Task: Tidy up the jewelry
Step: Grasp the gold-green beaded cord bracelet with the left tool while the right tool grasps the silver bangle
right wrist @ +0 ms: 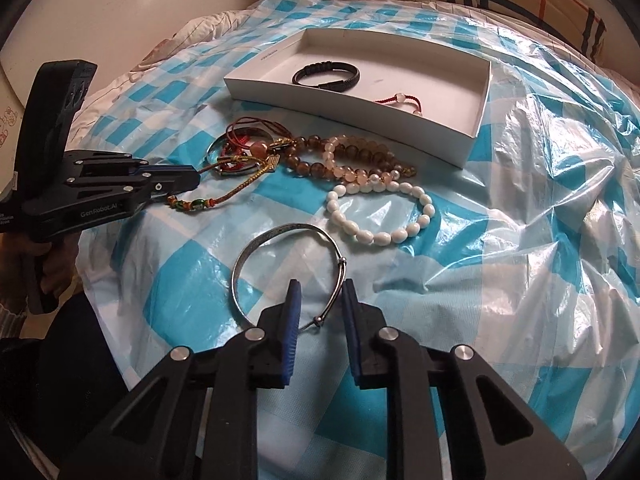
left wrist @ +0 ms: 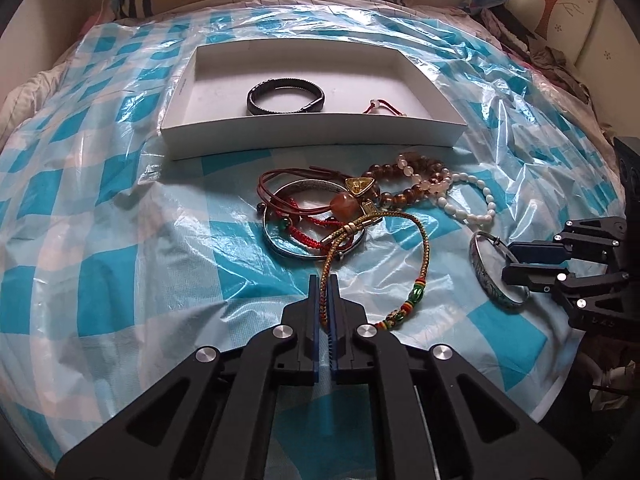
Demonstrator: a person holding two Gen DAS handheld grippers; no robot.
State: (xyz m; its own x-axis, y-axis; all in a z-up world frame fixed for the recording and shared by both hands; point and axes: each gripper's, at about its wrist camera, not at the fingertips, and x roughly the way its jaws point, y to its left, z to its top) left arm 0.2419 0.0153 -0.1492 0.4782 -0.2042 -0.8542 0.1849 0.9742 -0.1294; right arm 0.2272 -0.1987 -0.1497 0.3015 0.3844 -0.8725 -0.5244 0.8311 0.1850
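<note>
Left wrist view: riding on the left gripper (left wrist: 324, 280), looking forward and steeply down along its fingers, close above the blue-checked plastic sheet (left wrist: 120, 208). Facing the white box (left wrist: 316, 130) at the far side, pile of bracelets (left wrist: 340, 204) in the middle ground, patterned pillows beyond. Right gripper (left wrist: 514, 260) poking in from the right edge.

Right wrist view: same kind of mount on the right gripper (right wrist: 320, 292), tilted down just as steeply, equally near the sheet (right wrist: 520, 184), set further right. Left gripper (right wrist: 192, 178) entering from the left edge.

Shared by both: box (right wrist: 352, 118), bracelet pile (right wrist: 304, 156), silver bangle (left wrist: 490, 276) (right wrist: 256, 256), most of the sheet.
</note>
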